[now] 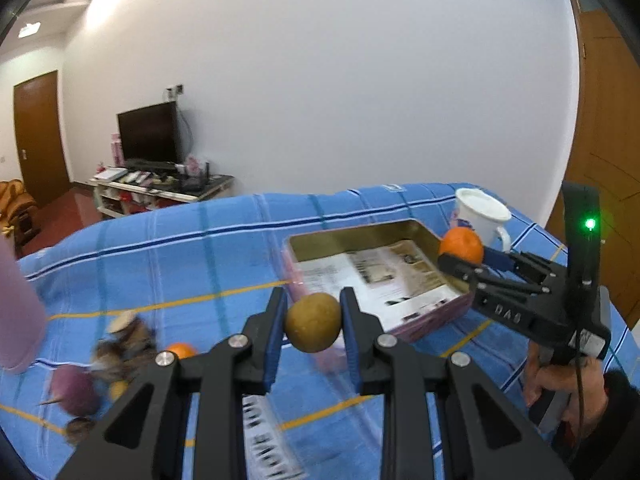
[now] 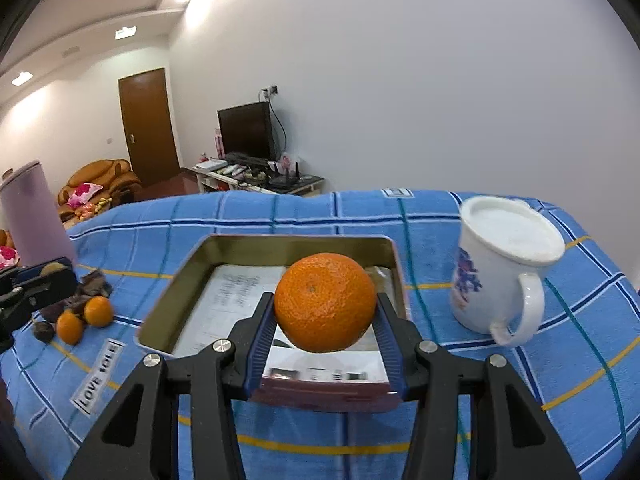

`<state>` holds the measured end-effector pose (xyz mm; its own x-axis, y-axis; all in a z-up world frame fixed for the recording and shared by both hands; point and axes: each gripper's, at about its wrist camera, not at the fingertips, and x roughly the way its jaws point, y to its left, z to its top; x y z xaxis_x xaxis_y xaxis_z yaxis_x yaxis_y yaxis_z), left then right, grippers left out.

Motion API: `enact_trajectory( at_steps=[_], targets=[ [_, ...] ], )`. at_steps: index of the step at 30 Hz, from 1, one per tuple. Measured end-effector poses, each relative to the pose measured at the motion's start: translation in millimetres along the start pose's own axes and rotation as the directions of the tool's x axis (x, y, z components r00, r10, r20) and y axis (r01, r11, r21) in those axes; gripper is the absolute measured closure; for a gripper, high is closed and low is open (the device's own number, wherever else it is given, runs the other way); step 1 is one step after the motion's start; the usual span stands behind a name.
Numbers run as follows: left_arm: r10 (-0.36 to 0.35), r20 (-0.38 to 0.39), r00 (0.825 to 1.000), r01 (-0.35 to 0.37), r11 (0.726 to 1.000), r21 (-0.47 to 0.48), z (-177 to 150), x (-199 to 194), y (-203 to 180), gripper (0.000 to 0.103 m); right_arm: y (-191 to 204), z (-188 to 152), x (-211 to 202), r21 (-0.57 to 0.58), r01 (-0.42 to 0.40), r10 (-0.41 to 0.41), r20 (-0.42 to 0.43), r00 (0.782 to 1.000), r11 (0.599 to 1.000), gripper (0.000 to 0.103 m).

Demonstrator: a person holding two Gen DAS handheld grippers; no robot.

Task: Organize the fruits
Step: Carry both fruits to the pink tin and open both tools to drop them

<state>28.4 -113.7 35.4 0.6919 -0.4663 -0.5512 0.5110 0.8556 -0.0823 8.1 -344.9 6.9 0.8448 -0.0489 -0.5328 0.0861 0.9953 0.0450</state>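
Observation:
My left gripper [image 1: 313, 322] is shut on a small round brown fruit [image 1: 313, 322], held above the blue cloth just in front of the open gold-lined tin [image 1: 352, 236]. My right gripper [image 2: 325, 306] is shut on a large orange [image 2: 325, 302], raised over the tin [image 2: 192, 264]. In the left wrist view the right gripper [image 1: 460, 254] reaches in from the right with the orange [image 1: 461, 245] over the tin's right corner. A printed paper lines the tin's bottom. Two small oranges [image 2: 84, 318] and dark fruits lie in a pile at the left.
A white mug [image 2: 500, 272] with a blue print stands right of the tin. A tall lilac bottle [image 2: 30, 212] stands at the table's far left. The left gripper's tip [image 2: 36, 284] shows at the left edge. A hand [image 1: 560, 376] holds the right gripper's handle. The checked blue cloth [image 1: 180, 252] covers the table.

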Motion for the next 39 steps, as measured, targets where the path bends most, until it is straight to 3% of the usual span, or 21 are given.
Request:
enact_trajectory(
  at_steps=[13,21,31,33,37,39],
  targets=[
    [-0.06,-0.103,0.993,0.059,0.998,-0.009,1,83,-49,0.075,-7,-8,24,-0.063,0.017,-0.024,-0.105,0.994,0.998,0.053],
    [-0.065,-0.164,0.984,0.058,0.997,-0.046,-9,105,-45,0.075,-6,-8,32,-0.05,0.005,-0.011,-0.128,0.992,0.999,0.052],
    [-0.055,-0.159,0.986,0.05,0.998,-0.034,-9,103,-46,0.074,-3,-8,37,-0.046,-0.02,0.013,-0.152,0.988,0.999,0.052],
    [-0.043,-0.155,0.987,0.038,0.999,-0.035,-10,102,-45,0.064,-2,-9,37,-0.042,-0.02,0.014,-0.15,0.989,0.999,0.051],
    [-0.017,-0.134,0.991,0.012,0.999,-0.033,-9,98,-44,0.054,-4,-8,33,-0.027,-0.025,0.021,-0.136,0.99,0.999,0.05],
    [0.001,-0.114,0.993,-0.004,1.0,-0.026,-9,92,-45,0.034,-7,-7,28,-0.024,-0.003,0.0,-0.11,0.994,1.0,0.05]
  ],
)
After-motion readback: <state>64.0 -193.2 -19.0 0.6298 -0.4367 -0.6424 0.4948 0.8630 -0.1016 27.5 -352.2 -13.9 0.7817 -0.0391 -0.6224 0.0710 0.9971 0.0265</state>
